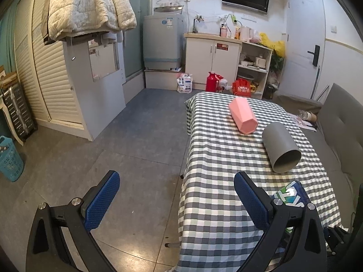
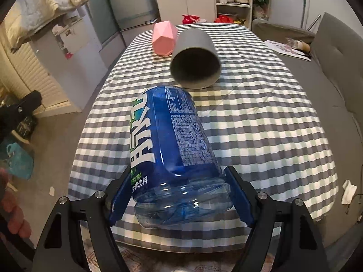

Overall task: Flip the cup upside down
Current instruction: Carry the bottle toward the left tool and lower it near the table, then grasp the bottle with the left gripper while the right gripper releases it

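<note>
My right gripper (image 2: pixel 178 170) is shut on a clear blue plastic cup (image 2: pixel 172 140) with a printed label. The cup lies on its side with its ribbed base toward the camera, above the near end of the checked table (image 2: pixel 261 117). Beyond it a grey cup (image 2: pixel 195 54) lies on its side with its mouth facing me, and a pink faceted cup (image 2: pixel 163 38) lies next to that. My left gripper (image 1: pixel 177 176) is open and empty at the table's left edge (image 1: pixel 215 204), partly over the floor. From there the pink cup (image 1: pixel 244 119), grey cup (image 1: pixel 280 146) and blue cup (image 1: pixel 290 195) all show.
A grey sofa (image 2: pixel 335 52) runs along the table's right side, with a white tissue (image 2: pixel 348 191) on it. Open tiled floor (image 1: pixel 136 136) lies to the left, with a blue basket (image 1: pixel 9 158) and cupboards (image 1: pixel 95 79). A hand (image 2: pixel 13 215) shows at the left edge.
</note>
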`<state>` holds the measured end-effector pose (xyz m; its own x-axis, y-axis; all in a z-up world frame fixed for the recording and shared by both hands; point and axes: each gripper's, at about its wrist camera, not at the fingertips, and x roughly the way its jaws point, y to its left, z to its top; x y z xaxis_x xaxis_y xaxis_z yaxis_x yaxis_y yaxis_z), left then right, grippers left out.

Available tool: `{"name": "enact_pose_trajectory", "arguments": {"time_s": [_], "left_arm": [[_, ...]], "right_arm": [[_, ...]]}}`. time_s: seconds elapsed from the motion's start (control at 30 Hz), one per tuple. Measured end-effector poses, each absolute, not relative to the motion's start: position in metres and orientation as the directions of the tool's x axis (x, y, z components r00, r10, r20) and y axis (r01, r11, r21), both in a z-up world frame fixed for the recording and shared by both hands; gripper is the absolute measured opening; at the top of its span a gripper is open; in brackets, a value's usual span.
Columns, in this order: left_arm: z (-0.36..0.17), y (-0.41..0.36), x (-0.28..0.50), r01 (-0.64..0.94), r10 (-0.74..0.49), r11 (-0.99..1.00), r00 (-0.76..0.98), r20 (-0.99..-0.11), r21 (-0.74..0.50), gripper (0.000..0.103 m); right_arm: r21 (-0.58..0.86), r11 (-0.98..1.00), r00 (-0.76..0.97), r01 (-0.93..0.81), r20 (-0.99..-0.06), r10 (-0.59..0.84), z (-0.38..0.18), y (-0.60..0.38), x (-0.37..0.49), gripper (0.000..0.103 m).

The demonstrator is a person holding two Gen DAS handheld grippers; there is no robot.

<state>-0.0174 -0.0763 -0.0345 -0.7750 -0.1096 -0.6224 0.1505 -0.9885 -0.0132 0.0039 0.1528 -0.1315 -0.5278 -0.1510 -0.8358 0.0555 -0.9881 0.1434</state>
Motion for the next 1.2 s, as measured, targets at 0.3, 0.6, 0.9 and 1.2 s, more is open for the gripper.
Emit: {"name": "enact_pose_trajectory", "arguments": {"time_s": [0.3,0.6,0.9,1.2], "left_arm": [[-0.006,-0.062,-0.002,0.125,-0.101,-0.992,-0.81,-0.578,-0.002,0.103],[0.003,-0.013,0.018,0.058,-0.009,-0.997,-0.788,-0.616,-0.059,0.103],[-0.028,0.054,0.023,-0.041,0.043,-0.999,-0.721,-0.692,-0.018,0.103],[-0.071,0.082,0.004,-0.069,0.087,-0.996,-0.623,-0.777,-0.057,0.103]], "right_arm": [[0.108,-0.982,-0.66,0.157,-0.727,-0.186,-0.084,0.161,0.045,0.092],[-0.021,-0.999,-0.838,0.041,-0.546,-0.023,-0.026,0.234,0.101,0.092],[0.064,-0.995,-0.827,-0.081,-0.561,0.031,-0.043,0.286,0.125,0.092],[0.082,-0.993,-0.809,-0.085,-0.587,0.021,-0.061,0.291,0.119,0.092]]}}
